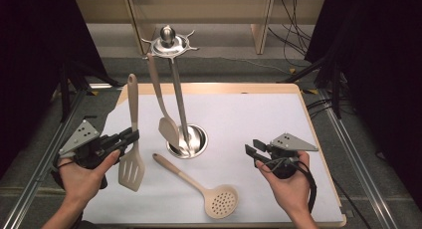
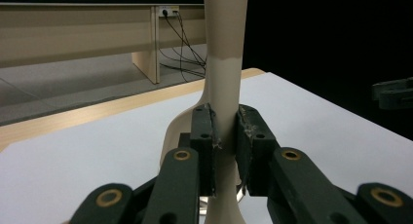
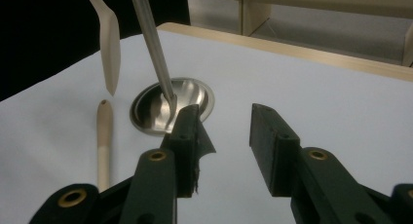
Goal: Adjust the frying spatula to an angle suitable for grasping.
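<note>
Left gripper (image 1: 130,136): we have its jaws clamped on the handle of the slotted spatula (image 1: 132,139), which stands upright with the blade down, near the left edge of the white mat (image 1: 268,119).
Slotted spatula: its blade hangs just over the mat; its hanging end points up, level with the lower part of the rack pole.
Step in hand: we judge that we are carrying the spatula toward the utensil rack (image 1: 179,109) to hang it.
Next move: we think it calls for lifting higher, then bringing the handle's end to a free hook on the rack's top ring (image 1: 168,45).
Rack: one beige turner (image 1: 161,102) already hangs from it, beside the pole, on the side facing us.
Skimmer spoon (image 1: 201,186): lies flat on the mat in front of the rack's base, apart from both grippers.
Right gripper (image 1: 255,150): we hold it with the jaws parted and nothing between them, resting low right of the base.
Room: open mat between the rack and the right edge; the hanging turner crowds our path on the left side.
</note>
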`<state>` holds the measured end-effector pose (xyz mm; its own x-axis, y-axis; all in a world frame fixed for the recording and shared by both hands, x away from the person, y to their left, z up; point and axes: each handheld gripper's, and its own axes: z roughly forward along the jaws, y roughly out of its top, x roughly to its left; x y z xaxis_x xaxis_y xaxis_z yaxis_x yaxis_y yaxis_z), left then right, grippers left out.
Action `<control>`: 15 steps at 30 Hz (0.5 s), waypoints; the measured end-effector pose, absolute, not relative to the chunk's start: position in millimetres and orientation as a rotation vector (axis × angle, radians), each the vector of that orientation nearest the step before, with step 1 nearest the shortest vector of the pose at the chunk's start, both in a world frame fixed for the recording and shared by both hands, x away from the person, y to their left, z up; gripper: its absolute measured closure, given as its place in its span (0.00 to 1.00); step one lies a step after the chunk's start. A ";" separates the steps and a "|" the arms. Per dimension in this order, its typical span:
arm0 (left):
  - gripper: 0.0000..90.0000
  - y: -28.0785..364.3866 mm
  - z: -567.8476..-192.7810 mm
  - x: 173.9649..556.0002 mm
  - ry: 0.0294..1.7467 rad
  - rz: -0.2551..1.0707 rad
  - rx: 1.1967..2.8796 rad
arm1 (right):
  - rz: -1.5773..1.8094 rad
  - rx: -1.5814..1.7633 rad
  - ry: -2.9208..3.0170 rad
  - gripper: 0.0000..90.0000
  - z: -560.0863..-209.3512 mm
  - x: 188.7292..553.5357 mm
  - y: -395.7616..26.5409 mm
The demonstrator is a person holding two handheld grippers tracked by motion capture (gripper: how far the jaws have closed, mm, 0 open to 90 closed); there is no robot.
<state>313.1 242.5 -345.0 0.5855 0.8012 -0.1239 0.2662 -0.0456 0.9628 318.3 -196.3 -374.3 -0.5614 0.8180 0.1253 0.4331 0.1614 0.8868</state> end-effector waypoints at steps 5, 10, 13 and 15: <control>0.87 231.9 -341.2 311.1 0.884 0.538 1.617 | 1.384 1.168 2.060 0.72 -370.2 316.6 -192.5; 0.87 223.5 -339.5 313.0 0.863 0.531 1.617 | 1.383 1.148 2.063 0.72 -365.3 315.1 -191.9; 0.87 217.5 -337.4 313.8 0.844 0.526 1.626 | 1.399 1.144 2.053 0.73 -365.5 316.2 -192.1; 0.87 215.8 -336.8 314.0 0.842 0.524 1.633 | 1.383 1.150 2.060 0.73 -363.8 315.1 -192.5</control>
<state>314.0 215.8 -336.8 0.6405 0.7610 -0.1032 0.2437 -0.0739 0.9670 315.1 -192.5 -363.8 -0.5790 0.8080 0.1093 0.4071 0.1704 0.8973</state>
